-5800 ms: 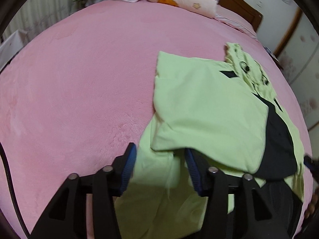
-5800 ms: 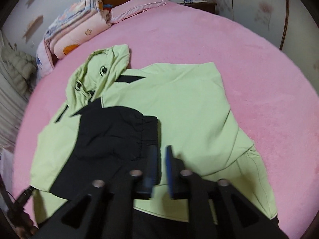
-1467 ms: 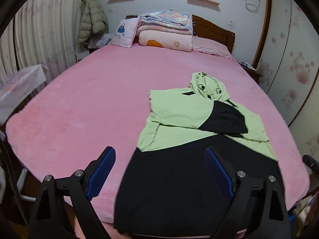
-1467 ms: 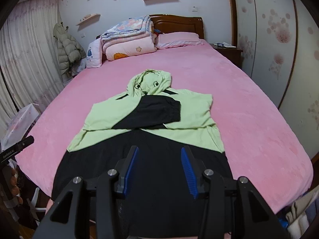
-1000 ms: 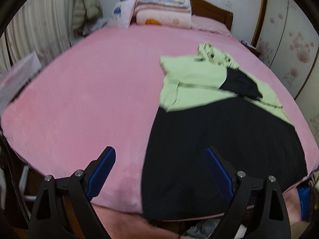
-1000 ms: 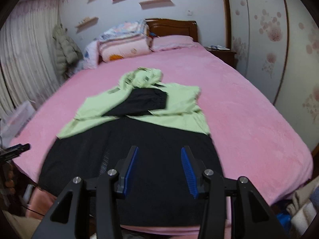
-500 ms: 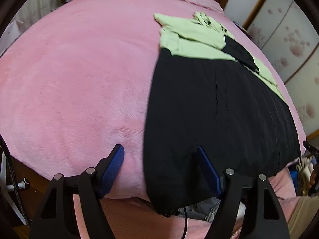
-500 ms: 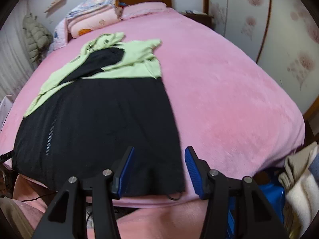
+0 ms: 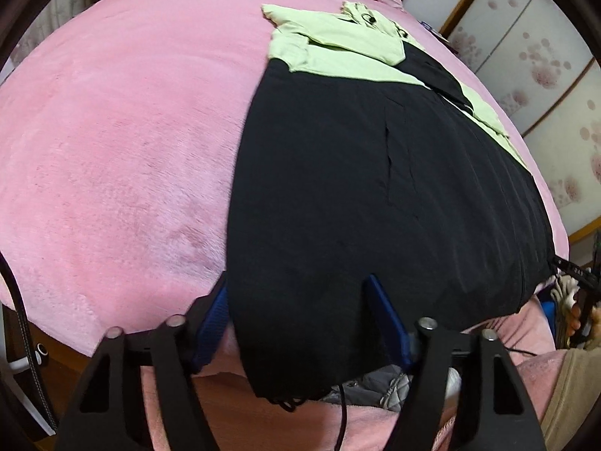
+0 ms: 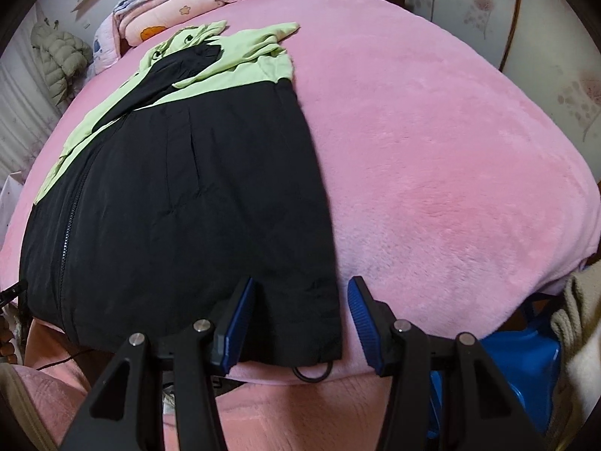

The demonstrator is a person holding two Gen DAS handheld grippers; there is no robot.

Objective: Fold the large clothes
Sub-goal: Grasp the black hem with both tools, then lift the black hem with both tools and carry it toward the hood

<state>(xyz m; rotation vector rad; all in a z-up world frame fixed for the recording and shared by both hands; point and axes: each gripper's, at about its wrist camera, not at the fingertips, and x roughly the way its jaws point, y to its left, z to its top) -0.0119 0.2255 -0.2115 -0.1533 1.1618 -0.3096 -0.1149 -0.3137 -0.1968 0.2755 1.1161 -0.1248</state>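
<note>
Both tongs, left tongs (image 9: 296, 315) and right tongs (image 10: 298, 315), are closing around the jacket (image 9: 338, 188) hem at 6 o'clock on the bed (image 9: 112, 150), pads not gripping yet.

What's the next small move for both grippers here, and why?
Probably finish closing on the hem. The left gripper and right gripper each straddle a bottom corner of the jacket at the bed's near edge, jaws closing with black fabric between them, pads seemingly not yet pinching. The sleeves already lie folded in.
</note>
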